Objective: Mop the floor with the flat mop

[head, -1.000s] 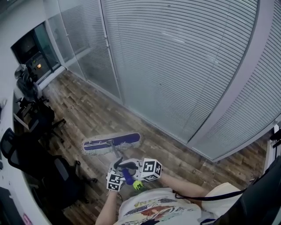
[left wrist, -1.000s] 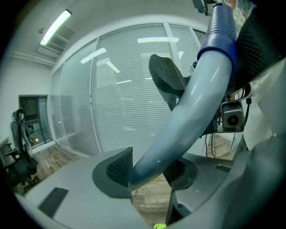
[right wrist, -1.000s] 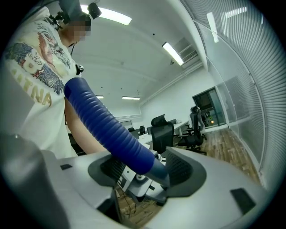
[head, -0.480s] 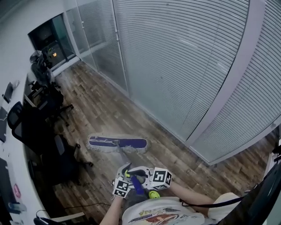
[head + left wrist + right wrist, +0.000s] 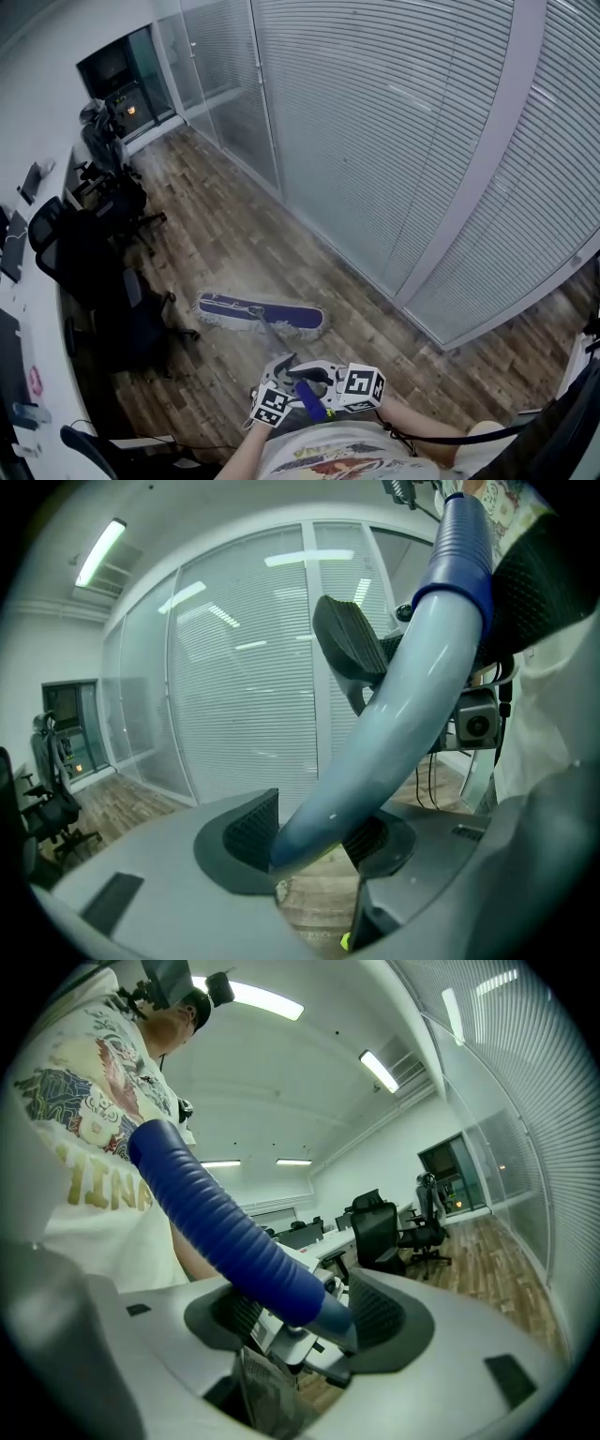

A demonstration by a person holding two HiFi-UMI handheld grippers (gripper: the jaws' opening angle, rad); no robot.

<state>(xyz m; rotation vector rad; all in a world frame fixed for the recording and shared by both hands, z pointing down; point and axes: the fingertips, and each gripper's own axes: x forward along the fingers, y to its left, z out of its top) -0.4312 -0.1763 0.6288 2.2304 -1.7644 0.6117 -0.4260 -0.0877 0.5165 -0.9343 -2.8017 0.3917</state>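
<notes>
Head view gave me the mop head (image 5: 261, 314) flat on the wood floor (image 5: 216, 225), near the glass wall (image 5: 375, 141). Only the gripper views showed me the hold: left gripper (image 5: 314, 832) fingers (image 5: 246, 825) clenched on the grey pole (image 5: 394, 705), right gripper (image 5: 309, 1316) clenched on the blue sleeve (image 5: 225, 1218).

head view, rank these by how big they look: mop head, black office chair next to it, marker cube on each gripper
1. black office chair, largest
2. mop head
3. left gripper's marker cube and right gripper's marker cube: alike, unranked; nearness to the camera enlarges them
</notes>
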